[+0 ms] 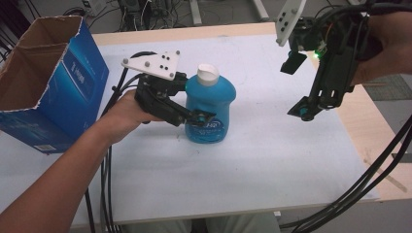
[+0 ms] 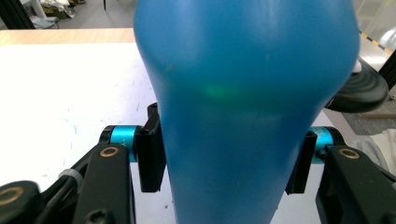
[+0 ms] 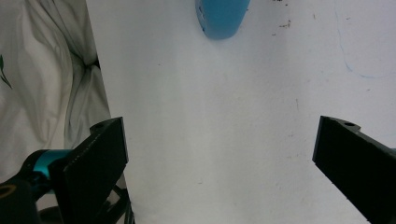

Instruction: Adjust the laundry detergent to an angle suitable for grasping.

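Standing upright on the white counter (image 1: pixel 272 160) is one glossy blue bottle (image 1: pixel 210 109) with a white cap (image 1: pixel 208 74), its long axis vertical, cap pointing up, near the middle of the surface. Clamped round its lower body are the fingers (image 2: pixel 150 154) of the left gripper (image 1: pixel 197 116), pads pressing both sides. Off to the right, the right gripper (image 1: pixel 303 111) hangs above the counter, jaws spread wide on nothing; one blue cardboard box (image 1: pixel 53 87) sits far left.
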`<action>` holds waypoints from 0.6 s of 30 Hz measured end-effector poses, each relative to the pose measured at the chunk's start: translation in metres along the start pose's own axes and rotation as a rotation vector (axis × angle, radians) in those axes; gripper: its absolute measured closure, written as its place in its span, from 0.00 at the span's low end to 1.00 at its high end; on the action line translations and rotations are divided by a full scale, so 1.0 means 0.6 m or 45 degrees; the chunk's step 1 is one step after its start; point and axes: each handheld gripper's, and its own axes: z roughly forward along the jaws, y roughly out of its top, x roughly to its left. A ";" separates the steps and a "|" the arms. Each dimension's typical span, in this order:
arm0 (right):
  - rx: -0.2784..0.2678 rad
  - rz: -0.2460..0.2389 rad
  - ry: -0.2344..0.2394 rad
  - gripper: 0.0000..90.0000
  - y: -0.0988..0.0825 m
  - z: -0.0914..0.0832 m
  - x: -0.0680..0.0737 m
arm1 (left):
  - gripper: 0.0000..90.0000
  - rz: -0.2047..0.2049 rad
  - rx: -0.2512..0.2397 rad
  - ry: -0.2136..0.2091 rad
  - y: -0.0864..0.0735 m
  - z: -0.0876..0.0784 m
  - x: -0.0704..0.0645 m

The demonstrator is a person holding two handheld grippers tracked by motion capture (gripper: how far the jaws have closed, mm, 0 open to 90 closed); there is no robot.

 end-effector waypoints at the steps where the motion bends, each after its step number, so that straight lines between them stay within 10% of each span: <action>1: 0.000 0.000 0.000 0.03 0.000 0.000 0.000 | 0.50 0.000 0.000 0.000 0.000 0.000 0.000; 18: 0.008 -0.009 0.000 0.03 0.007 0.001 0.004 | 0.48 -0.046 0.026 -0.003 -0.005 -0.007 -0.004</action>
